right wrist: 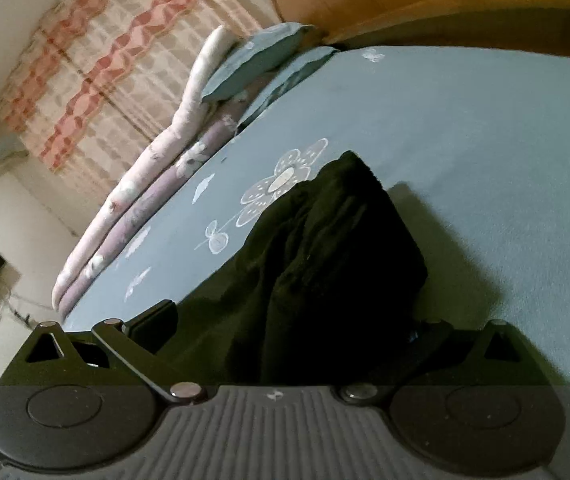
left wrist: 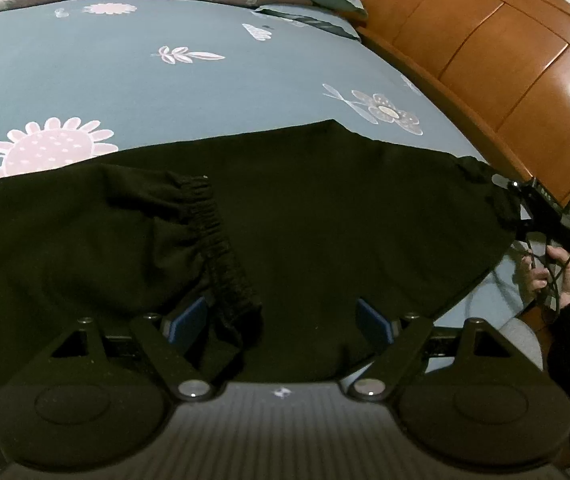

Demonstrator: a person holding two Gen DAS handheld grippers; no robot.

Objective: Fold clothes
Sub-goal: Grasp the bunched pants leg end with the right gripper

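Between the left gripper's (left wrist: 281, 320) wide-open fingers (left wrist: 373, 318) lies the near hem of the black trousers (left wrist: 305, 208), spread on the bed (left wrist: 125, 80), cuff (left wrist: 221, 240) doubled inward. The right gripper (right wrist: 289, 332) pinches the far corner, lifted. This looks like mid-fold; next, the left must close on the hem.

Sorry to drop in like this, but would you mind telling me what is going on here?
A person is folding a black garment spread on a blue flowered bed sheet, working with a handheld claw in each hand. The left claw is open over the garment's near edge, beside an elastic cuff. The right claw, held by the person's hand, grips the garment's far right corner and lifts it off the bed. The fold is not finished.
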